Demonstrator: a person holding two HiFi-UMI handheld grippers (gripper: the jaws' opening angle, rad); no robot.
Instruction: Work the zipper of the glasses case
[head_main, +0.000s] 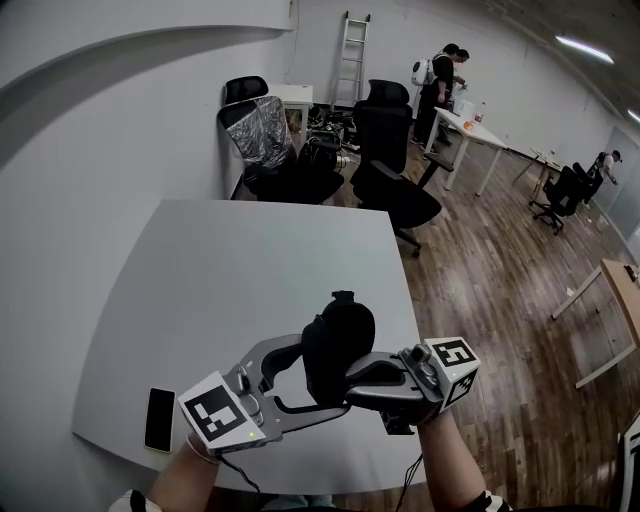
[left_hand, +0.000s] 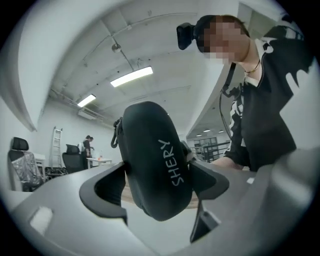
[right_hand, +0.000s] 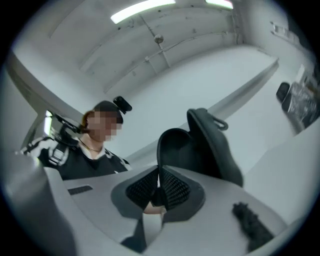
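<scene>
Black oval glasses case (head_main: 338, 340) is hanging lower centre, right gripper (right_hand: 159, 176) pinching its rim. Left gripper (left_hand: 159, 174) is gaping around it.

Even overhead strip lights (left_hand: 131, 76), fisheye-warped edges

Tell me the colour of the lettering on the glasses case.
White, on the black glasses case; left gripper view.

Left hand-held gripper (head_main: 305, 378): grey moulded body, wide black-lined jaws.
Right hand-held gripper (head_main: 346, 382): same grey shell; black pads (right_hand: 175, 187) with ribbed mesh texture.
Marker cubes (head_main: 215, 412): white faces, black square patterns, one on each gripper.
Cables (head_main: 408, 482): black, one from each gripper's rear.
Top (left_hand: 270, 115): black, white patches.
Head camera (left_hand: 186, 35): black.
</scene>
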